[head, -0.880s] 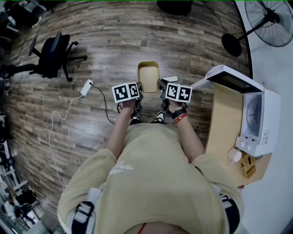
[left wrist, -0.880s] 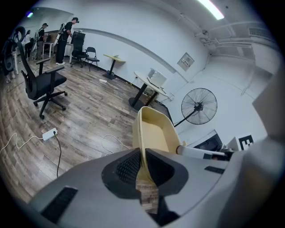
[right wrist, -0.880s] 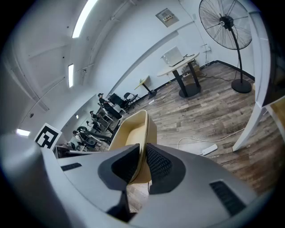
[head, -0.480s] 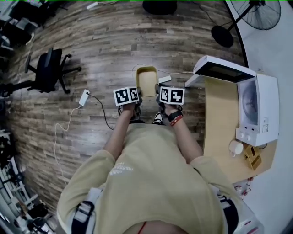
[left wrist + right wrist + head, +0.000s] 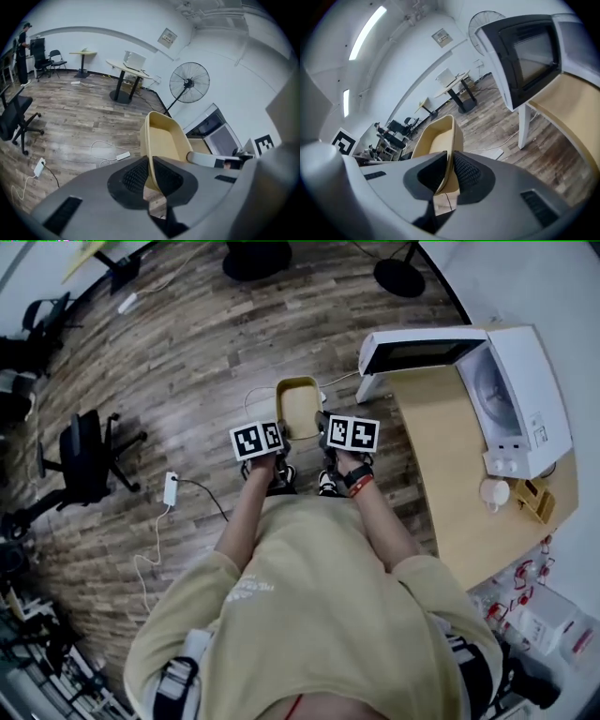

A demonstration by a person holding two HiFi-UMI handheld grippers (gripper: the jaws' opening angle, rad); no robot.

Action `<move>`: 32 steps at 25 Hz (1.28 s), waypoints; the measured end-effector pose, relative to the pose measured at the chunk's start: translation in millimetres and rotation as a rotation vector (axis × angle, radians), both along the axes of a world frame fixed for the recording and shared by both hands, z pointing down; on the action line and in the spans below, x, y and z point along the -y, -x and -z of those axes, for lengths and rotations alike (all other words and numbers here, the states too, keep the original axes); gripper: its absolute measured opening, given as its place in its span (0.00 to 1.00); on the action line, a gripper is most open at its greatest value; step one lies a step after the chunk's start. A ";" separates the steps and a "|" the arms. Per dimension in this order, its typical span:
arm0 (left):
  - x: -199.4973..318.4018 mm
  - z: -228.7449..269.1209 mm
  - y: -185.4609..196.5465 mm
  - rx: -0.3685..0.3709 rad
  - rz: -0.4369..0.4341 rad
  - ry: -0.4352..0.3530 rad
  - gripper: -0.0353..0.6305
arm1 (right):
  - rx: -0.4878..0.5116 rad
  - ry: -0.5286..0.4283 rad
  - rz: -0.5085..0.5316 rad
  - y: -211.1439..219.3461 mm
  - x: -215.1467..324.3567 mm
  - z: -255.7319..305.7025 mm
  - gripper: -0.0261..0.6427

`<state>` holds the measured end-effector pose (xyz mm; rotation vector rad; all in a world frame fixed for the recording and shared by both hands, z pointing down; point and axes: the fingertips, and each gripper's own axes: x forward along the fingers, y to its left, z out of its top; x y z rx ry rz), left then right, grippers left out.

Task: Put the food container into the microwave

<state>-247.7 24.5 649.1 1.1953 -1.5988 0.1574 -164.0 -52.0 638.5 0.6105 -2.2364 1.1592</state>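
Note:
An empty beige food container (image 5: 299,405) hangs above the wooden floor, held level between both grippers. My left gripper (image 5: 281,432) is shut on its left rim, and the container (image 5: 163,140) stretches away from the jaws there. My right gripper (image 5: 322,424) is shut on the right rim, where the container (image 5: 436,136) also shows. The white microwave (image 5: 511,395) stands on a wooden table (image 5: 450,474) to the right, its door (image 5: 417,351) swung open toward me. In the right gripper view that open door (image 5: 525,51) fills the upper right.
A white mug (image 5: 494,492) and a small wooden stand (image 5: 536,499) sit on the table beside the microwave. A power strip (image 5: 170,488) with its cable lies on the floor at left, near a black office chair (image 5: 82,456). A standing fan (image 5: 189,84) stands ahead.
The view has swung so the microwave and table now lie closer and more square to the right. Both grippers kept their hold on the container, which stayed in front of the person.

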 end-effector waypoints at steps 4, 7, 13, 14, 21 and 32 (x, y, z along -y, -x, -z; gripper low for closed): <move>26.3 -0.8 -0.5 -0.007 -0.150 0.006 0.12 | -0.014 0.020 -0.148 -11.1 11.4 -3.3 0.14; 44.7 -0.8 -11.0 -0.004 -0.271 0.007 0.12 | -0.029 0.008 -0.267 -27.7 19.4 -2.7 0.13; 62.1 -3.5 -31.7 -0.010 -0.500 0.006 0.12 | -0.047 0.009 -0.509 -57.5 13.1 -6.0 0.13; 63.1 -4.4 -35.4 -0.014 -0.532 0.006 0.12 | -0.050 0.009 -0.542 -62.2 9.9 -6.0 0.13; 60.5 -14.2 -91.4 -0.042 -0.833 0.006 0.12 | -0.072 0.003 -0.860 -120.3 -29.5 -10.8 0.13; 25.8 -29.2 -177.0 -0.060 -1.113 0.012 0.12 | -0.078 0.024 -1.155 -196.3 -99.6 -24.0 0.13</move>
